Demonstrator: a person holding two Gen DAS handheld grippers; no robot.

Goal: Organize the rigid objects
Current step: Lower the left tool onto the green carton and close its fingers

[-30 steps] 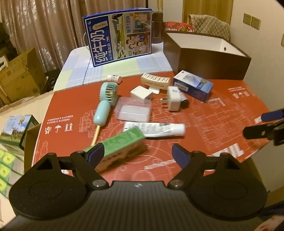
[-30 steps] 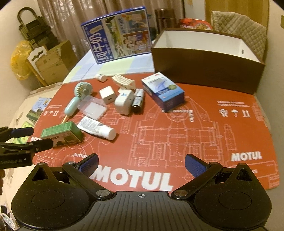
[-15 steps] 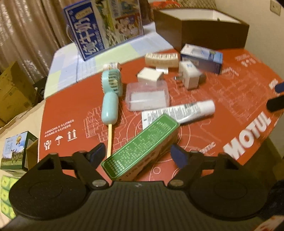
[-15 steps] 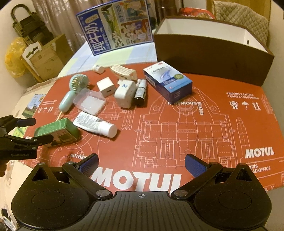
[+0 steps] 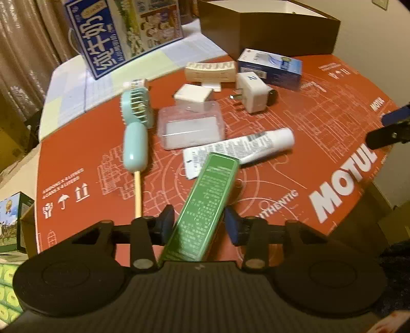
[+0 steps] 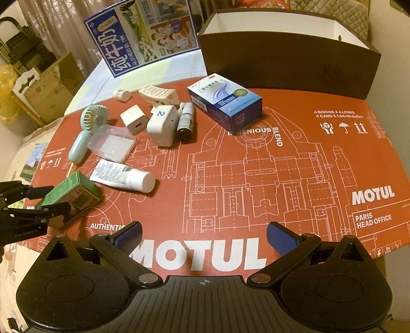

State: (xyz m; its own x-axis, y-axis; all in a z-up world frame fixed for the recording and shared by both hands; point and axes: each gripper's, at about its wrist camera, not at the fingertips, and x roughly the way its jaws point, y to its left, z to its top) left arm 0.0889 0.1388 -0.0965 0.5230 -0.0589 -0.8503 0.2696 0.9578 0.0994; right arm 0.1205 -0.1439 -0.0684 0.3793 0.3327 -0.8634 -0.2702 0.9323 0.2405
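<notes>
my right gripper (image 6: pixel 203 237) hangs open over the red mat (image 6: pixel 307 166) | left gripper (image 6: pixel 44 202) just closed onto the green box (image 6: pixel 73 192), near left | blue box (image 6: pixel 225 103) sits far center by the brown bin (image 6: pixel 282 59)

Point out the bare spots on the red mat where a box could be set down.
Free: the stretch right of the blue box, between the brown bin and the MOTUL lettering. Crowded: around the white tube, clear case and mint fan.

A red cardboard sheet (image 6: pixel 294 164) with white drawings and letters covering the table, beige curtains (image 5: pixel 28 46) behind, cardboard boxes (image 6: pixel 48 92) on the floor, a quilted cushion (image 6: pixel 330 7) far behind
</notes>
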